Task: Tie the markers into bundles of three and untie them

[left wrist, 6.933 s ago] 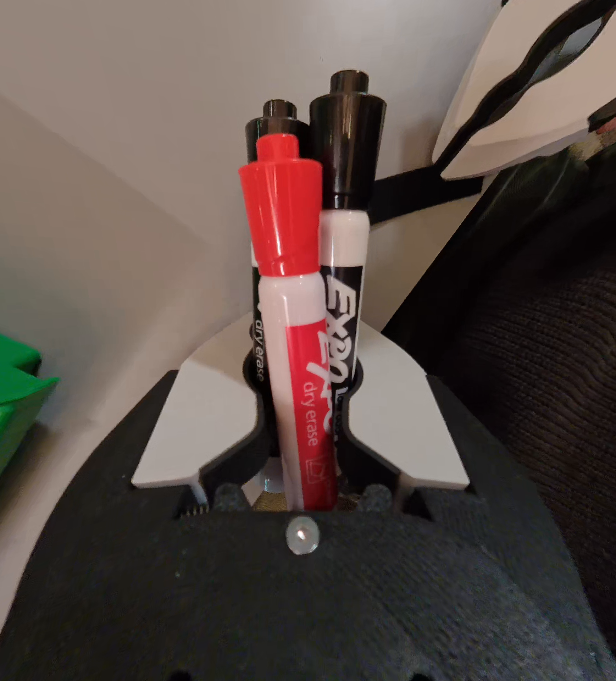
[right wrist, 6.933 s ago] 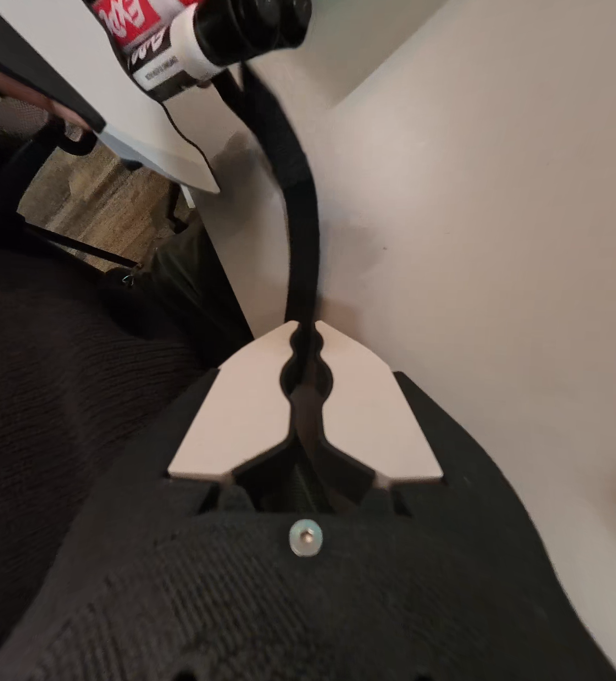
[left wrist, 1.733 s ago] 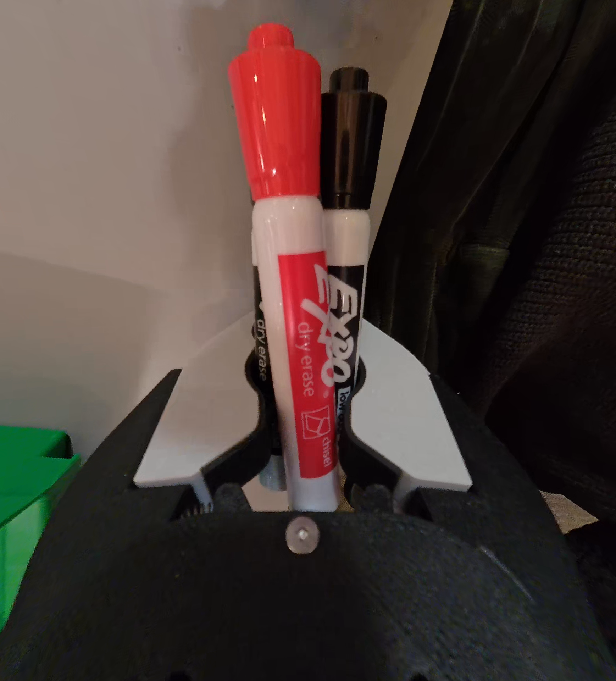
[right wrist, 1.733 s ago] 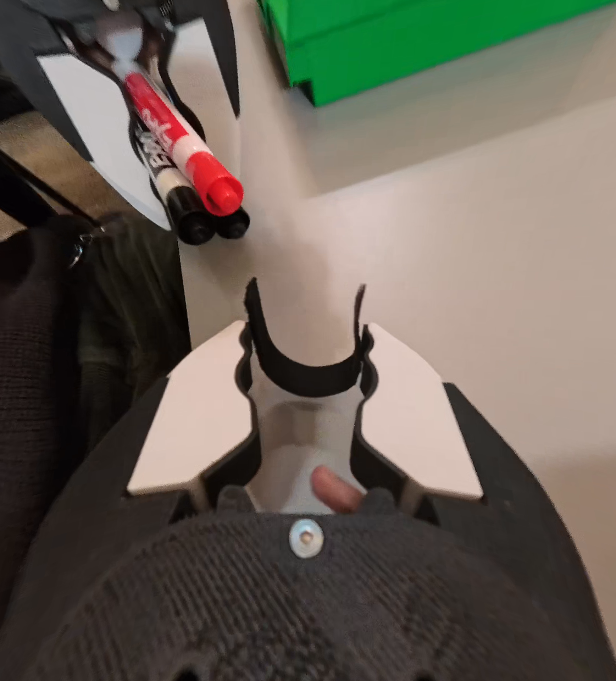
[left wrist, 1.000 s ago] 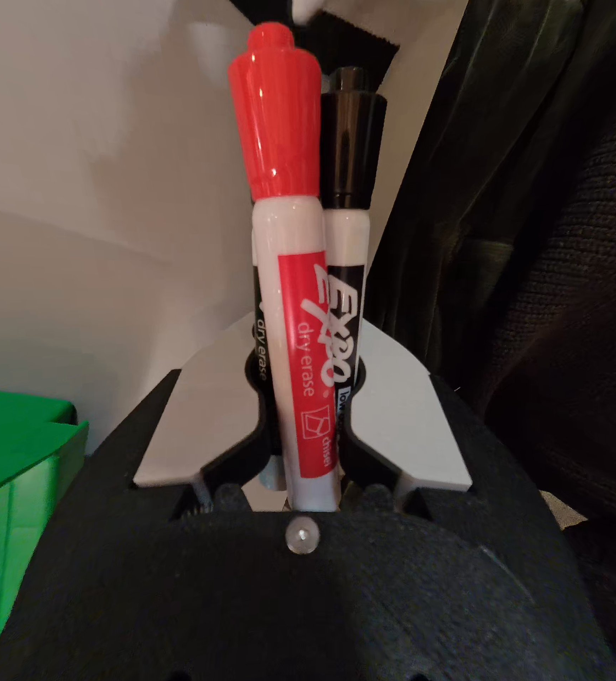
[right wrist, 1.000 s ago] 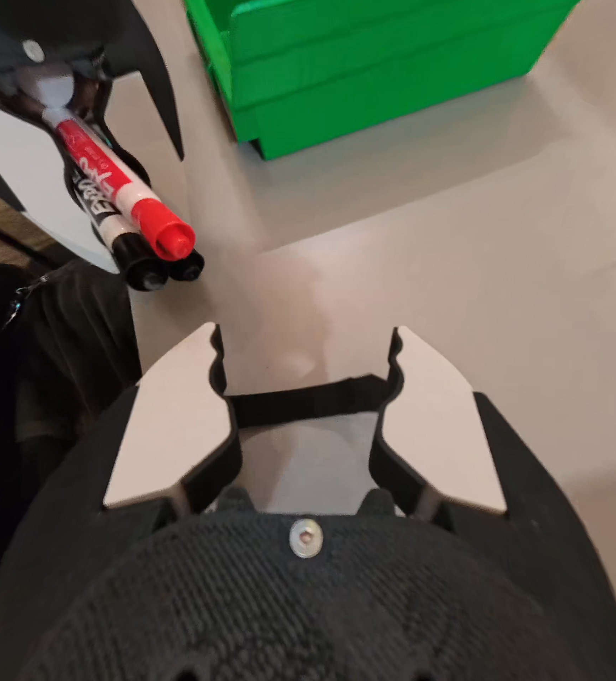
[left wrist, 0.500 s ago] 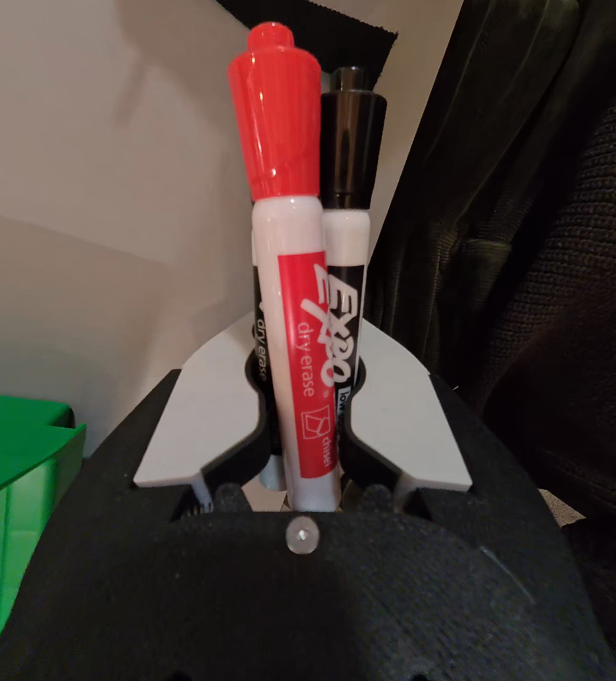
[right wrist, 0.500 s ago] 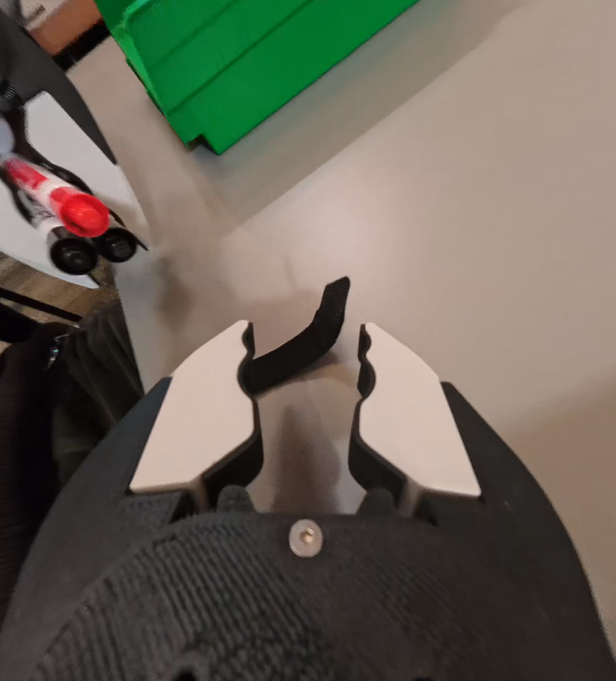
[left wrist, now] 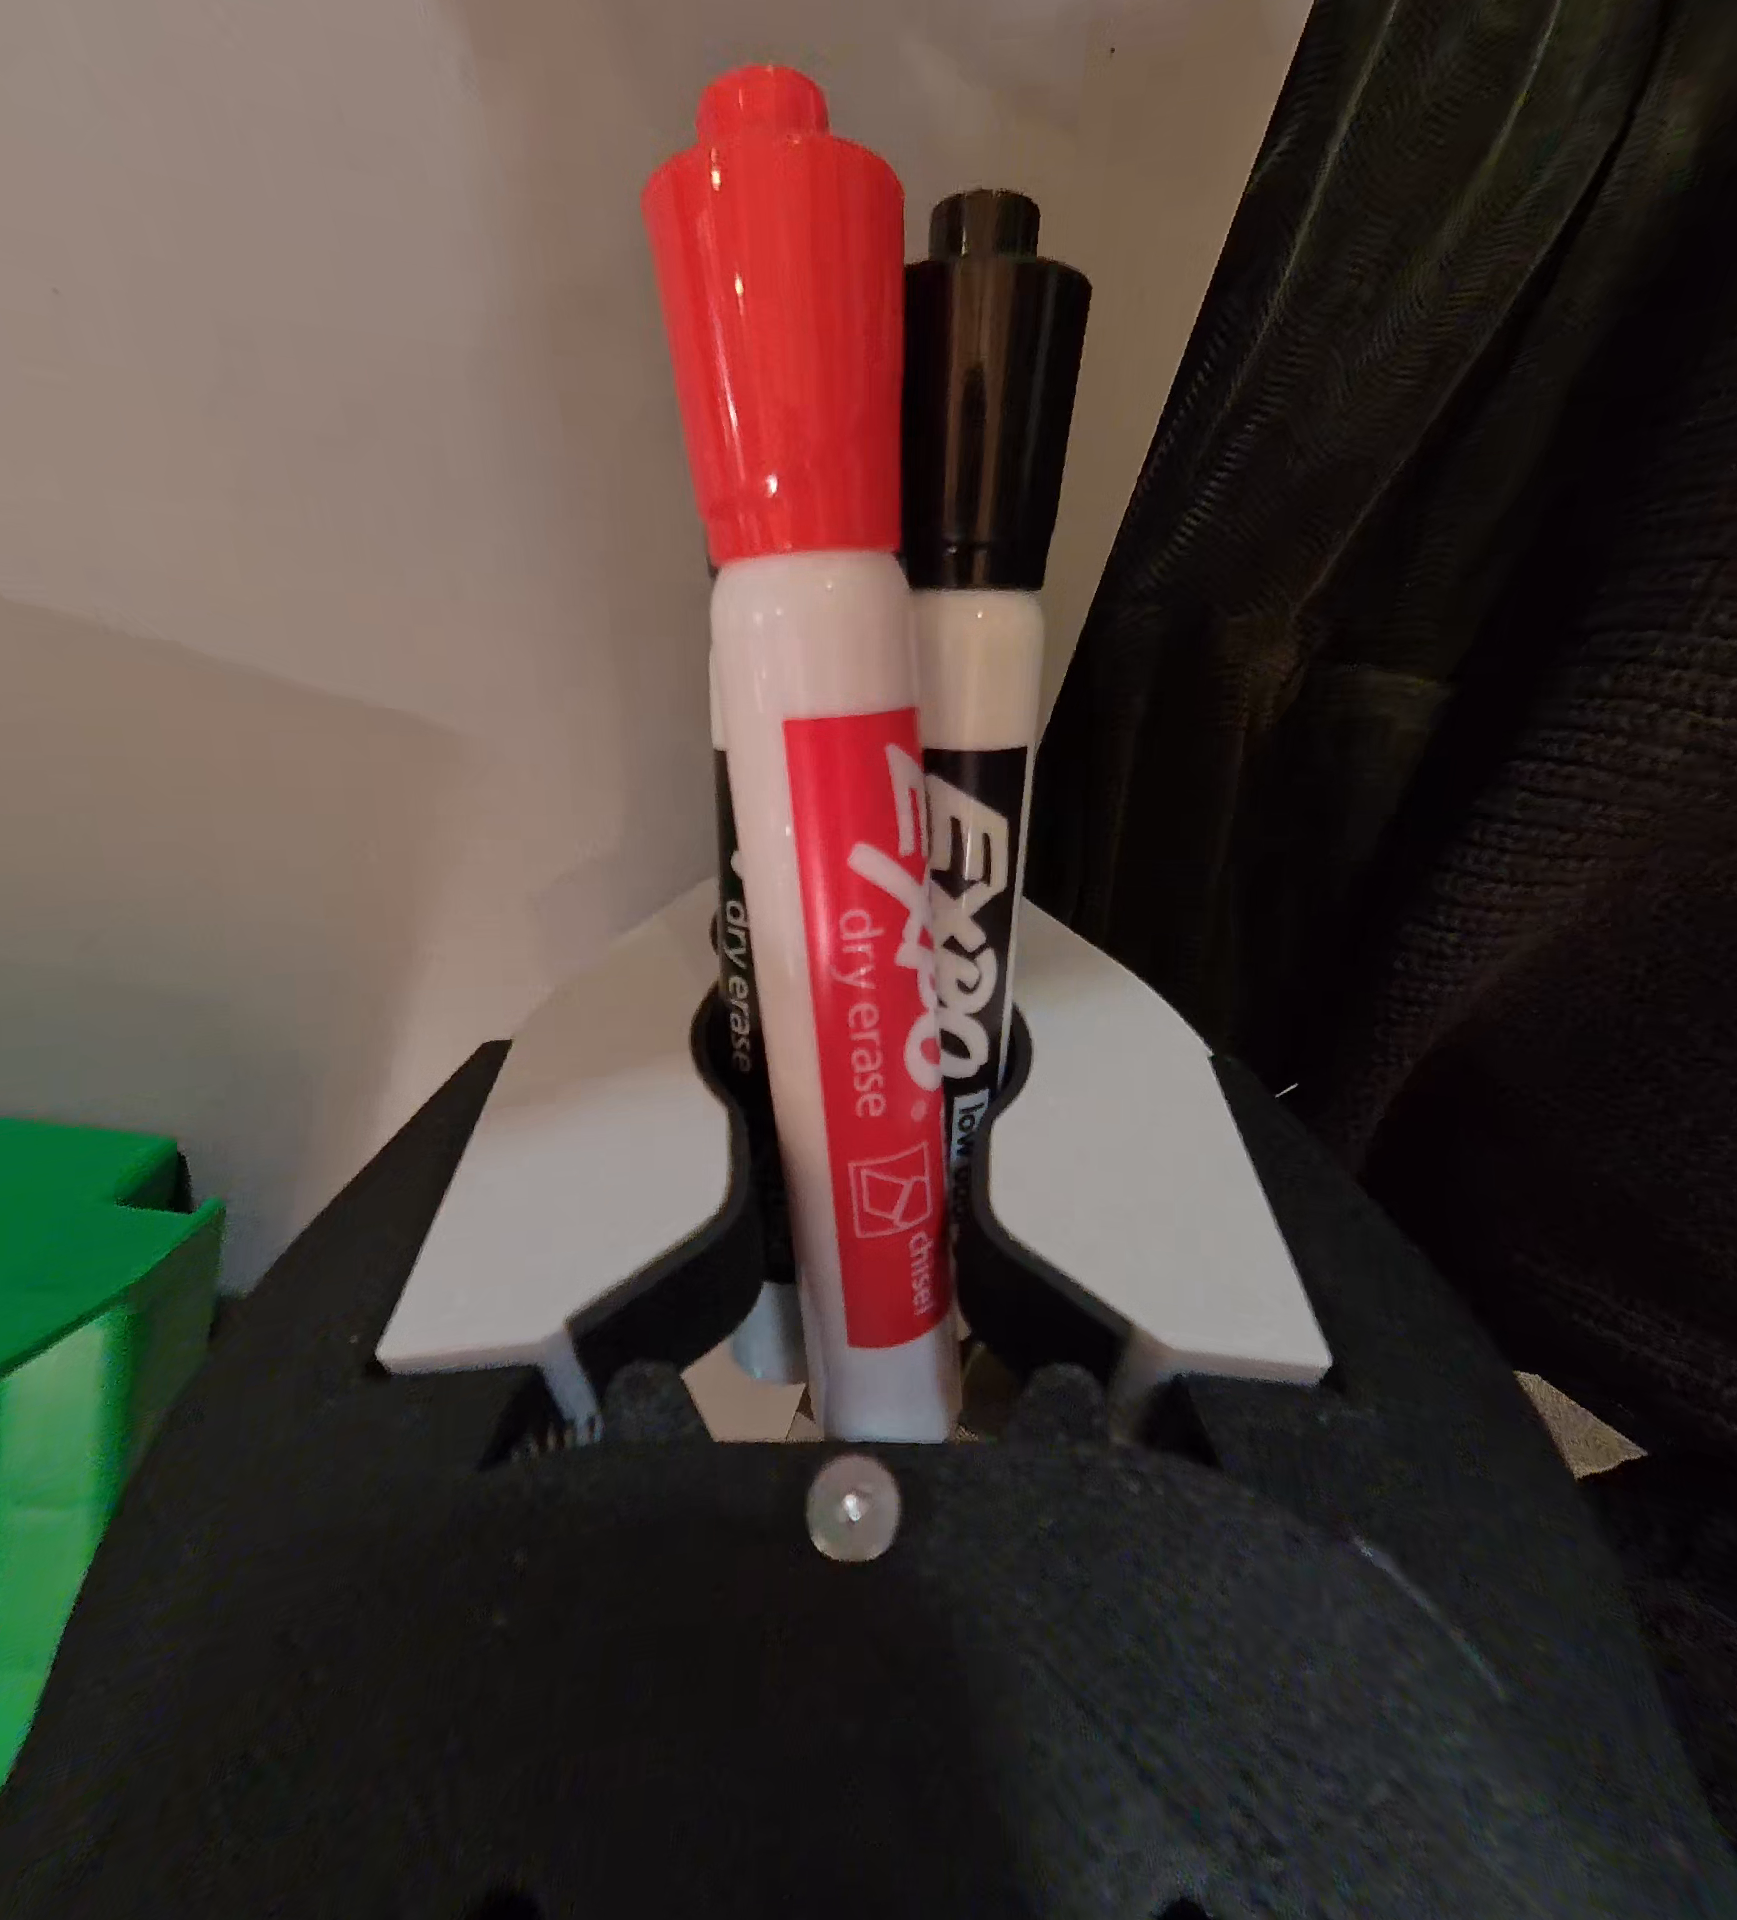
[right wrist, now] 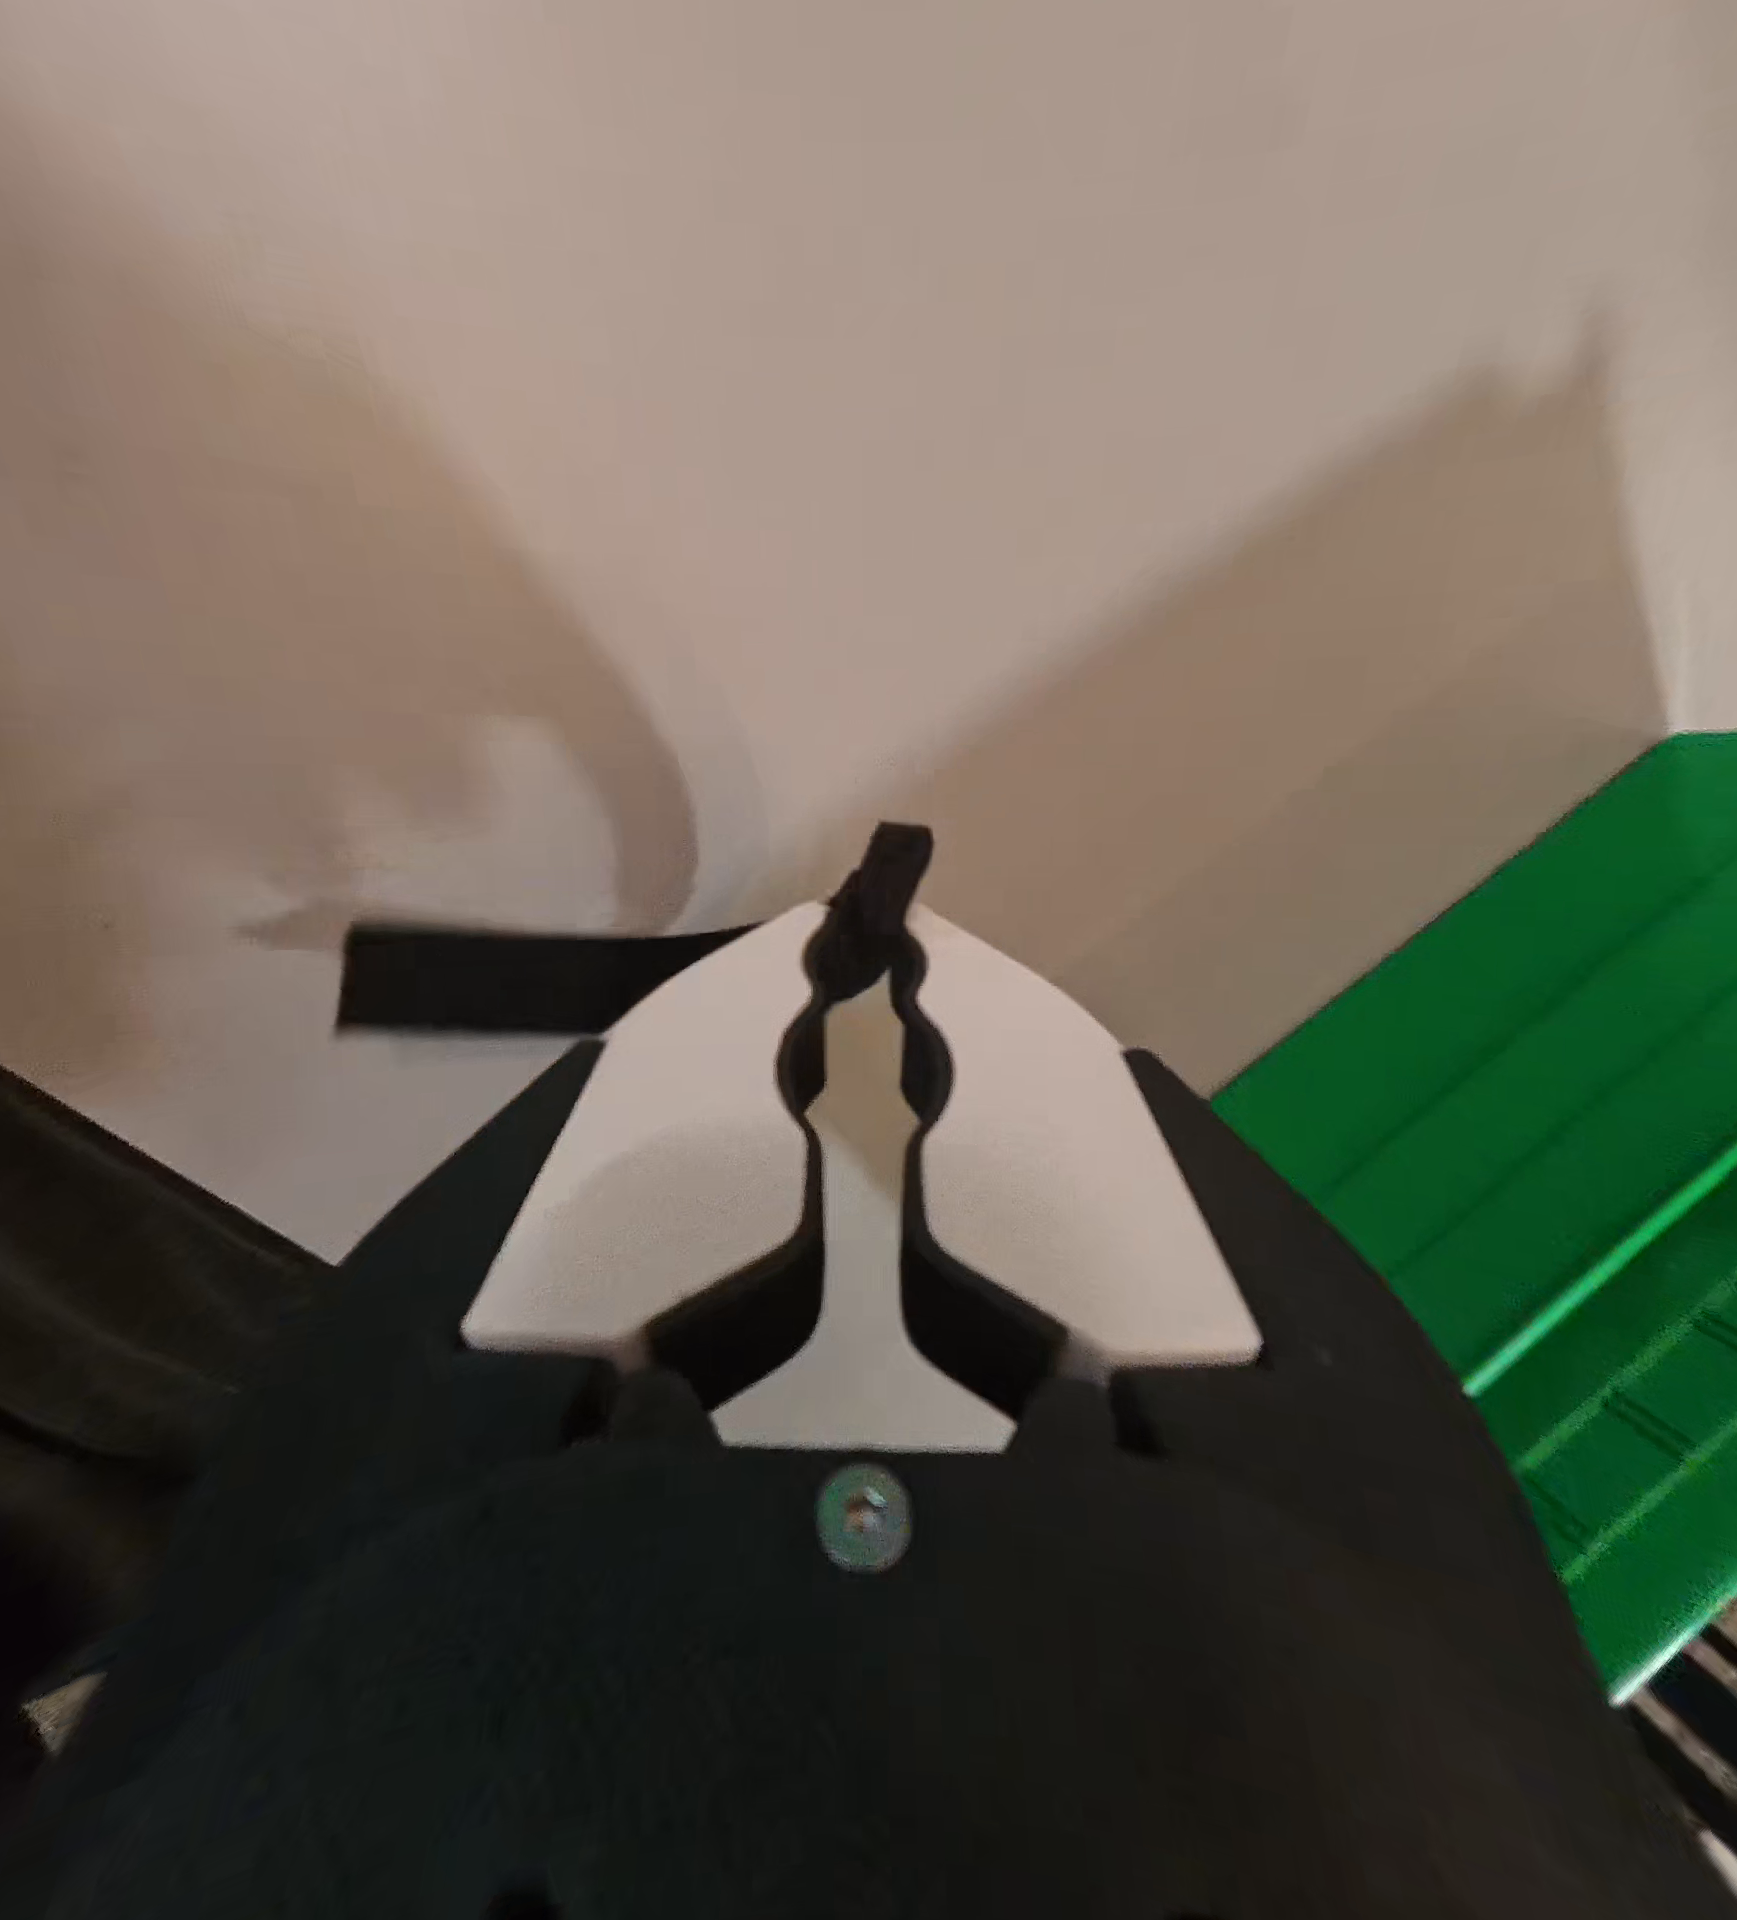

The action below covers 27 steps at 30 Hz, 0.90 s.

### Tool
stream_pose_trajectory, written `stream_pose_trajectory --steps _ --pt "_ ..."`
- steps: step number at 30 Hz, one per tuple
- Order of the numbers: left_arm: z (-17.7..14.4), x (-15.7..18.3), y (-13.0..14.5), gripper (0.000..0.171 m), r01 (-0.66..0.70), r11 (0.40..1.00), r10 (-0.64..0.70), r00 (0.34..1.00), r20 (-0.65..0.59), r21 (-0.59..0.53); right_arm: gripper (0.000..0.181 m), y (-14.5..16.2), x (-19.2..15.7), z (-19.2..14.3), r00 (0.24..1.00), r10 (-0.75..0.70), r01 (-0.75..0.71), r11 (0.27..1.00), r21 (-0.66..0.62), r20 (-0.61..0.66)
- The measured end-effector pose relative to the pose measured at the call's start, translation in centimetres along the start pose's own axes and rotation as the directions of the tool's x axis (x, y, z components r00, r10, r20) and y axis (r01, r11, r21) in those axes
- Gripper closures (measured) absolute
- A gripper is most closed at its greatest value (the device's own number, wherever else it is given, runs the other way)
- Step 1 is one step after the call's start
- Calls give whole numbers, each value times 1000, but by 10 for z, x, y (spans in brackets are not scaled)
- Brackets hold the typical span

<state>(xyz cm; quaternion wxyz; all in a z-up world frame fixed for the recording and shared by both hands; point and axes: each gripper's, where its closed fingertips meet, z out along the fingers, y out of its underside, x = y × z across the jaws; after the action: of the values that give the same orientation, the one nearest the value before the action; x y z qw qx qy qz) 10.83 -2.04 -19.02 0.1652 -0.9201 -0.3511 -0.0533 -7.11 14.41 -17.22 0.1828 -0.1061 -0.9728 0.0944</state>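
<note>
The left gripper point(left wrist: 859, 1049) is clenching three markers point(left wrist: 822, 831), unbound, while the right gripper point(right wrist: 869, 925) is pinching the strap point(right wrist: 490, 982).

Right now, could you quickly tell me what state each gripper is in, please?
Left gripper: shut on the markers, one red and two black.
Right gripper: shut on the black strap.

Left wrist view looks close along its fingers, down at the pale table point(left wrist: 220, 520). Right wrist view does likewise. Both share the table and the green bin point(left wrist: 2, 1351) point(right wrist: 1570, 1195).
</note>
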Motion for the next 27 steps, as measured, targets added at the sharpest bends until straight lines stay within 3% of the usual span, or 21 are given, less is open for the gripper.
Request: stream_pose_trajectory --steps 3,6,12,18,22,27 --pt "1 2 -1 127 -6 1000 6 1000 1 -6 148 -13 5 10 999 -2 5 998 62 -53" --pt "0 0 -4 127 -20 1000 20 1000 15 6 136 -22 6 14 998 43 -37 992 125 -43" --pt "-2 -2 -2 128 -7 1000 7 1000 9 16 136 -15 12 6 997 81 -81 982 169 7" --pt "-3 -1 -2 127 -9 1000 9 1000 9 18 140 31 -17 6 946 95 -120 991 61 309" --pt "-4 0 -3 127 -12 1000 12 1000 9 20 141 39 -22 14 899 156 -190 981 45 410" --pt "-3 -1 -3 127 -6 1000 5 1000 9 16 171 42 -29 16 883 123 -154 988 33 452"
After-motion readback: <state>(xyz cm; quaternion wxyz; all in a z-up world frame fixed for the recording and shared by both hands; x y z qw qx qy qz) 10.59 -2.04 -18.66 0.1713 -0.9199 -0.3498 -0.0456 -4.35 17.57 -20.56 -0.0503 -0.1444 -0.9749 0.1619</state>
